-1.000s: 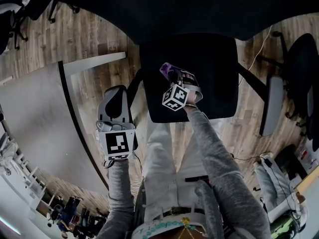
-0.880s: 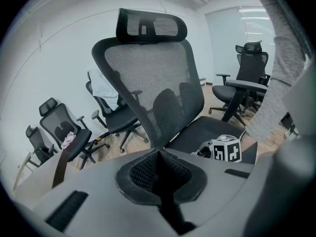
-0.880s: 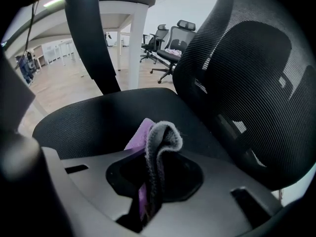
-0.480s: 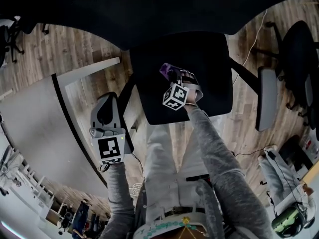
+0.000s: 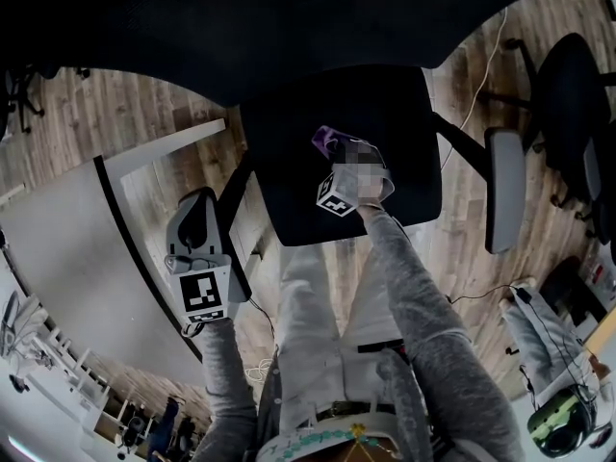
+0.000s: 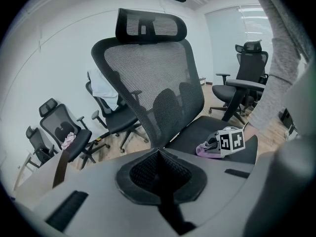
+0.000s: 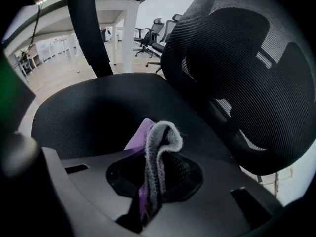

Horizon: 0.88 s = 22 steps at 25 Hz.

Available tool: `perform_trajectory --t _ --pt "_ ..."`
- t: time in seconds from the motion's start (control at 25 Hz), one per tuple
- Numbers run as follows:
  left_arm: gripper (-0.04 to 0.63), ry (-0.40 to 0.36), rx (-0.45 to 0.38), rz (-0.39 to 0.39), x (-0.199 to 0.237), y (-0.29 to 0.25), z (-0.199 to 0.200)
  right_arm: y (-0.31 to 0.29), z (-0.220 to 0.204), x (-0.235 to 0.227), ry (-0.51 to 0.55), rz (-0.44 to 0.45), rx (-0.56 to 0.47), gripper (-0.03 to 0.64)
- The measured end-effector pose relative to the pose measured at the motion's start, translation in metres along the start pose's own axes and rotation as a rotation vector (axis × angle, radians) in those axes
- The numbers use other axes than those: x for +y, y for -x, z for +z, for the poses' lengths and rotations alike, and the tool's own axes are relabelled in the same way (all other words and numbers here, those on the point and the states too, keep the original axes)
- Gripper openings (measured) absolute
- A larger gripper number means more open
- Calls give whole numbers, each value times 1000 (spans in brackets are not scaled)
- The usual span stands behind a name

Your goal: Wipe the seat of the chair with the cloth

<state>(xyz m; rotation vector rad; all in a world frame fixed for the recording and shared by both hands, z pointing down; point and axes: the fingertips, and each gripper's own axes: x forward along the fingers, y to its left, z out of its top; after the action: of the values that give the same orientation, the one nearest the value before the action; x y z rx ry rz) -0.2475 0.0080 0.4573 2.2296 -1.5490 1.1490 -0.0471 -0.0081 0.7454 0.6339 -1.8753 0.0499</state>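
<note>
Since the earlier head view, the left gripper (image 5: 197, 221) has drifted outward and slightly down, away from the chair, while the right gripper (image 5: 339, 154) has stayed over the middle of the seat (image 5: 395, 123). Left gripper: it hangs beside the chair's left edge, above the wooden floor (image 5: 154, 123), clear of the seat; in its own view my fingers (image 6: 140, 169) are pressed together along a single seam with nothing between them. Right gripper: in its own view my fingers (image 7: 182, 169) are clamped on the cloth (image 7: 160, 142), a grey knitted fold with a purple layer behind it that rises in a loop above the grip. Cloth position: from the left gripper view, the purple bunch (image 6: 207, 149) lies on the seat (image 6: 195, 130) just ahead of the right gripper's marker cube (image 6: 230, 141), near the seat's front half; it appears to touch the fabric, though the exact contact line is hidden beneath the bunch. Limits of the views: from the head, the seat and the backrest merge into one black mass, so their boundary cannot be traced, and only a small purple tip of the cloth (image 5: 325, 139) shows past the right gripper. The mesh backrest (image 6: 148, 78) and headrest (image 6: 150, 28) read clearly only from the left gripper view; the right gripper view crops the backrest (image 7: 242, 68) at the frame's edge. One armrest (image 5: 504, 186) is visible at the right; the other is covered by the left gripper.
</note>
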Motion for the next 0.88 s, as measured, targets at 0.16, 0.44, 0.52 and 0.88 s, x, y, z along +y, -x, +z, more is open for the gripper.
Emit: perform_trajectory --t 0.16,0.44,0.52,0.88 --pt "-2 2 -1 1 0 0 -1 2 -7 -4 -9 -8 11 51" --pt "-2 -1 0 2 0 1 0 5 -25 -15 -43 -30 41 51" --pt "-2 3 -5 2 0 1 2 7 -30 -18 -48 -39 44 51" --pt "-2 -15 7 10 0 0 0 12 -44 -27 -49 -48 53 51"
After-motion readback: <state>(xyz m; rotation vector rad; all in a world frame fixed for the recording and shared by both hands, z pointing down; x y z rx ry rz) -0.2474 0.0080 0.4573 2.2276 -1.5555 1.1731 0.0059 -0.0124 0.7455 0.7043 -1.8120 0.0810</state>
